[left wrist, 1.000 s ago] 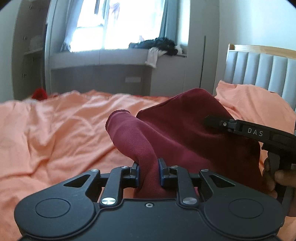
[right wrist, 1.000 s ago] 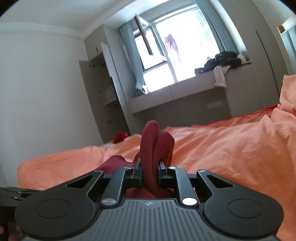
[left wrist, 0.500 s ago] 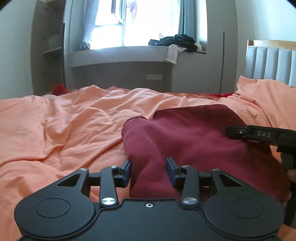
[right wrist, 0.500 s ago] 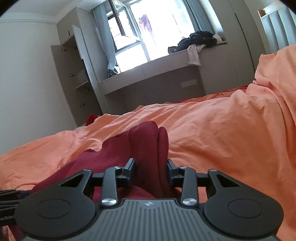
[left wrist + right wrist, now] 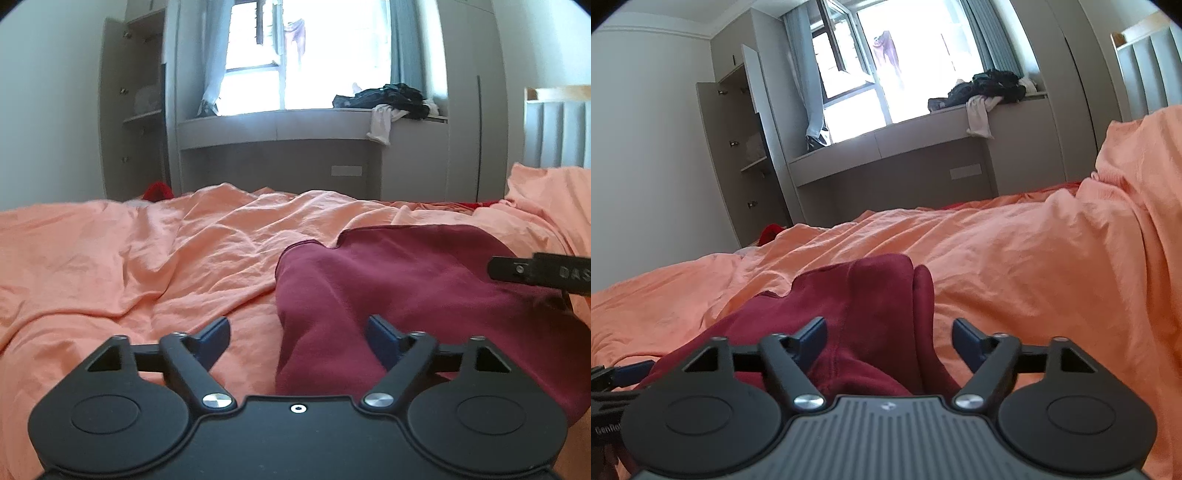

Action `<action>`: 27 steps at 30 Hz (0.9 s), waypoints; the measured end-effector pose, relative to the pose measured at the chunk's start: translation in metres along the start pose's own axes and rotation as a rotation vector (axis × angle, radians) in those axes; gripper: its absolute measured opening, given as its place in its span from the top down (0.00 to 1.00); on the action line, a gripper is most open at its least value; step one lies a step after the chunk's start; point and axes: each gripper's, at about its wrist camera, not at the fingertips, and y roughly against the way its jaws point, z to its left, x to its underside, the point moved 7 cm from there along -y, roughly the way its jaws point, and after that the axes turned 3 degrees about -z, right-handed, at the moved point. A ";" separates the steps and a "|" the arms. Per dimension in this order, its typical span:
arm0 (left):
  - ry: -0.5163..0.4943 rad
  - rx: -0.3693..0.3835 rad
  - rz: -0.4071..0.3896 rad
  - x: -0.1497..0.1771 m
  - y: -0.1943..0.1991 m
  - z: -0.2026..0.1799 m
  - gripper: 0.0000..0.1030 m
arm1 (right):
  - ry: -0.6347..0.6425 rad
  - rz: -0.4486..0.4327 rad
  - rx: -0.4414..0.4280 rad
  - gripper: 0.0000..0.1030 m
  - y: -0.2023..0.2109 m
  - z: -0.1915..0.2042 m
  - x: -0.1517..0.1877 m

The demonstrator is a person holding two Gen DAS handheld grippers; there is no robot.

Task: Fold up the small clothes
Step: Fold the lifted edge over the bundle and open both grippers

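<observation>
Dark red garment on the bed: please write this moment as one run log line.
left gripper: opening, pads off cloth | right gripper: opening, pads off cloth | dark red garment: lying on orange bedsheet

My garment (image 5: pixel 406 280): plain dark red
My bedsheet (image 5: pixel 147 251): plain orange
My tongs' pads (image 5: pixel 380 334): blue
My tongs' arms (image 5: pixel 783 365): black
Headboard (image 5: pixel 554 136): grey, wood-topped

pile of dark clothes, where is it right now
The pile of dark clothes sits on the window ledge across the room, beyond the orange bedspread, toward the right end under the window in both wrist views.
</observation>
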 end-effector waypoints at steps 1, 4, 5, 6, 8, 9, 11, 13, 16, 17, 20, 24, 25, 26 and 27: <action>0.017 -0.003 0.005 0.000 0.000 0.002 0.13 | 0.003 -0.009 0.002 0.16 0.002 0.000 -0.001; 0.039 -0.015 0.006 0.001 0.002 0.004 0.07 | -0.003 -0.026 0.001 0.10 0.007 0.000 -0.004; 0.036 -0.019 0.002 0.001 0.003 0.003 0.06 | -0.005 -0.030 0.001 0.09 0.009 0.000 -0.005; 0.031 -0.025 -0.002 0.000 0.005 0.002 0.04 | -0.004 -0.033 0.001 0.09 0.011 0.000 -0.006; 0.021 -0.032 -0.017 -0.002 0.009 0.001 0.02 | 0.003 -0.042 0.002 0.04 0.015 0.002 -0.007; 0.017 -0.034 -0.026 -0.003 0.012 0.001 0.01 | 0.010 -0.052 0.000 0.03 0.018 0.003 -0.008; 0.018 -0.031 -0.040 -0.005 0.019 0.000 0.01 | 0.025 -0.071 -0.005 0.00 0.025 0.006 -0.011; 0.030 -0.025 -0.053 -0.007 0.026 0.001 0.01 | 0.045 -0.093 -0.009 0.00 0.032 0.010 -0.013; 0.054 -0.014 -0.075 -0.009 0.039 0.002 0.01 | 0.079 -0.142 -0.004 0.00 0.048 0.016 -0.018; 0.061 -0.012 -0.084 -0.010 0.044 0.003 0.01 | 0.084 -0.160 0.000 0.00 0.054 0.017 -0.019; 0.067 0.000 -0.108 -0.011 0.059 0.002 0.01 | 0.083 -0.205 0.003 0.00 0.072 0.022 -0.021; 0.047 0.030 -0.150 -0.014 0.083 0.001 0.01 | 0.093 -0.265 0.000 0.00 0.101 0.030 -0.020; 0.034 0.039 -0.162 -0.015 0.091 0.001 0.01 | 0.100 -0.278 -0.001 0.00 0.108 0.033 -0.020; 0.032 0.040 -0.176 -0.016 0.098 0.002 0.01 | 0.110 -0.290 -0.004 0.00 0.114 0.036 -0.019; 0.036 0.038 -0.191 -0.017 0.105 0.003 0.01 | 0.118 -0.300 -0.006 0.00 0.120 0.038 -0.018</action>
